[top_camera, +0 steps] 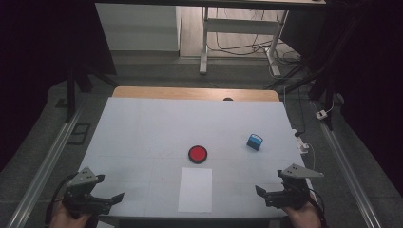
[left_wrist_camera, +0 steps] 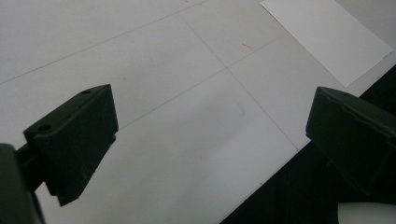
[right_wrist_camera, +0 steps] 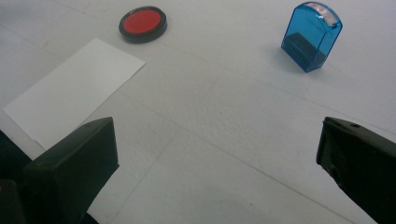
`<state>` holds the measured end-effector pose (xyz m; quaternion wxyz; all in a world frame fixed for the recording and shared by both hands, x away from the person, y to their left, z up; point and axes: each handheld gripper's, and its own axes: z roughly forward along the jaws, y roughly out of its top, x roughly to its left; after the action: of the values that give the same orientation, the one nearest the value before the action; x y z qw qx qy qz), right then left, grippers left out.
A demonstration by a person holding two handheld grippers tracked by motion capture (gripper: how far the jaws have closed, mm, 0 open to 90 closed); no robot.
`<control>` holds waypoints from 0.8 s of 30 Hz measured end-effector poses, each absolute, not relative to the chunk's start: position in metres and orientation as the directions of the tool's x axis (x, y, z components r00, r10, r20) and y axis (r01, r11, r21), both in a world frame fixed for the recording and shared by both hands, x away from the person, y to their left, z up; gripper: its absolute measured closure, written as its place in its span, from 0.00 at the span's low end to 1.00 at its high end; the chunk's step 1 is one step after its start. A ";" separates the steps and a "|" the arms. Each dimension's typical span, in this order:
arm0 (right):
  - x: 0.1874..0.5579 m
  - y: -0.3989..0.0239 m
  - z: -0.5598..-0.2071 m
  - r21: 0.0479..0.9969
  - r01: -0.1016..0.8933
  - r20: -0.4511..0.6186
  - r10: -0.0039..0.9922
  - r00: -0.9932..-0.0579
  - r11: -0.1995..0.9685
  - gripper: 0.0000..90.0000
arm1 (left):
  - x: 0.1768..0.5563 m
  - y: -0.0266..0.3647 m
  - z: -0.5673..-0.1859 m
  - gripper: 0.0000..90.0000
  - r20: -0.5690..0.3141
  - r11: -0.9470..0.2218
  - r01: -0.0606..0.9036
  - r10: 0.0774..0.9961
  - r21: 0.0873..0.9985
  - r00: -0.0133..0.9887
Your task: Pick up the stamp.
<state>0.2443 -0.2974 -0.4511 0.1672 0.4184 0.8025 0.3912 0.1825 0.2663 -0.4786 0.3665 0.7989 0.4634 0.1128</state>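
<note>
The table [top_camera: 142, 128] is laid out for stamping. A white sheet [top_camera: 195, 189] is placed at the near edge between the two grippers. Beyond it a red ink pad [top_camera: 197, 154] is set, and to the right a blue stamp [top_camera: 254, 142], probably upright. The left gripper [top_camera: 114, 198] and right gripper [top_camera: 262, 191] are held with jaws apart, empty.

Dim rm, white desk [top_camera: 237, 26] behind.
</note>
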 end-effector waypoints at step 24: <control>0.273 -0.291 -0.458 0.753 0.515 0.031 0.760 -0.650 0.410 0.00 | 0.182 0.265 -0.479 0.03 -0.149 -0.310 0.653 0.823 0.691 0.548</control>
<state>0.2731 -0.2912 -0.4576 0.1604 0.3867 0.8241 0.3816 0.1822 0.2651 -0.4787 0.3643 0.8009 0.4608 0.1164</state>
